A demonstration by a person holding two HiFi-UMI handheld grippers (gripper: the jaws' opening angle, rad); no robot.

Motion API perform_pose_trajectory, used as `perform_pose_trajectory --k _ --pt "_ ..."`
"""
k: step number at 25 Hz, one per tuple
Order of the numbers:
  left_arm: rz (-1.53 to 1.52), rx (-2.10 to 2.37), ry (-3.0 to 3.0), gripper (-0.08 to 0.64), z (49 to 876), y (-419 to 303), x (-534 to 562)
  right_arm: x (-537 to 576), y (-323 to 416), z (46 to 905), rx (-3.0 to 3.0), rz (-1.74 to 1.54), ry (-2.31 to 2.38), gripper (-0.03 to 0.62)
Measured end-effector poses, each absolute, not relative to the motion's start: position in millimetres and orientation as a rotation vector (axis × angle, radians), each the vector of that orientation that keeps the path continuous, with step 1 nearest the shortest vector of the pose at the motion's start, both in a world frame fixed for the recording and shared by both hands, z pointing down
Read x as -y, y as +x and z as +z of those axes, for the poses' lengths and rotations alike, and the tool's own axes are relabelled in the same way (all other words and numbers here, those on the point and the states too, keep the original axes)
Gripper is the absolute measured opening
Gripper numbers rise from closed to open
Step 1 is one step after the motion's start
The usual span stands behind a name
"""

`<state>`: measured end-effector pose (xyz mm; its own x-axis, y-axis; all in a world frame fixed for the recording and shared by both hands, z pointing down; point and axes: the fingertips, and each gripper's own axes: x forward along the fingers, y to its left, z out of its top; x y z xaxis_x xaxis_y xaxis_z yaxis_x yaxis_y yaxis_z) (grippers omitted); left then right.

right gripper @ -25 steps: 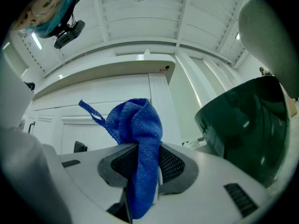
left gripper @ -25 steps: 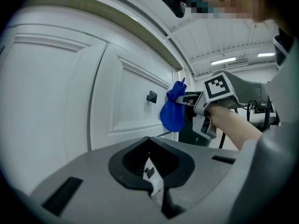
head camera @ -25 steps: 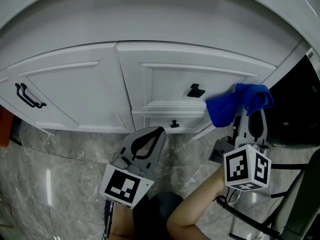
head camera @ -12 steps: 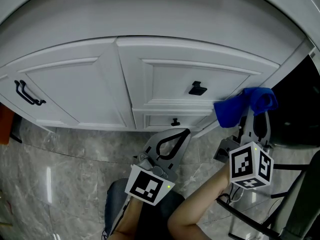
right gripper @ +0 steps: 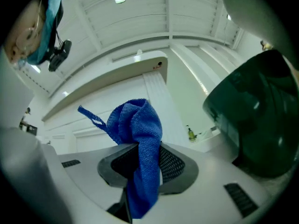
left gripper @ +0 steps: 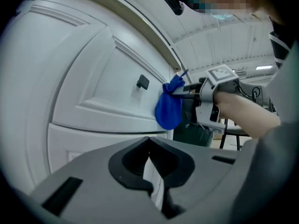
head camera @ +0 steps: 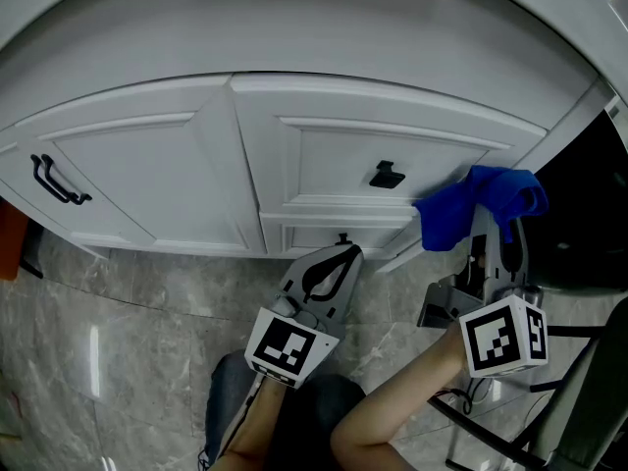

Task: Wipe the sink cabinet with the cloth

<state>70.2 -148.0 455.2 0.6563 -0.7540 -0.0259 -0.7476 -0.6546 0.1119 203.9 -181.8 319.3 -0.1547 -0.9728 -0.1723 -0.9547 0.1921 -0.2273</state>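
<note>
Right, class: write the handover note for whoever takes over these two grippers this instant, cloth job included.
Right gripper: fingers shut on the blue cloth, held up at the right end of the sink cabinet, beside the upper drawer's black knob. Whether the cloth touches the panel is unclear.
Left gripper: fingers together, empty, low by the lower drawer.
Done: cannot tell, no wipe marks show.
Left: probably wipe across the drawer fronts, then the left door.
</note>
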Motion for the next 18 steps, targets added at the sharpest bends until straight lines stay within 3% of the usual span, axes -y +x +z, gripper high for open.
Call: perform_pose_trajectory --k 9,18 --pt "-0.071 1.297 2.765 0.005 460 64 151 153 47 297 -2.811 -0.007 -1.012 0.121" --pt "-0.049 1.329 2.745 0.005 467 52 155 164 -25 334 -3.023 0.035 -0.983 0.121"
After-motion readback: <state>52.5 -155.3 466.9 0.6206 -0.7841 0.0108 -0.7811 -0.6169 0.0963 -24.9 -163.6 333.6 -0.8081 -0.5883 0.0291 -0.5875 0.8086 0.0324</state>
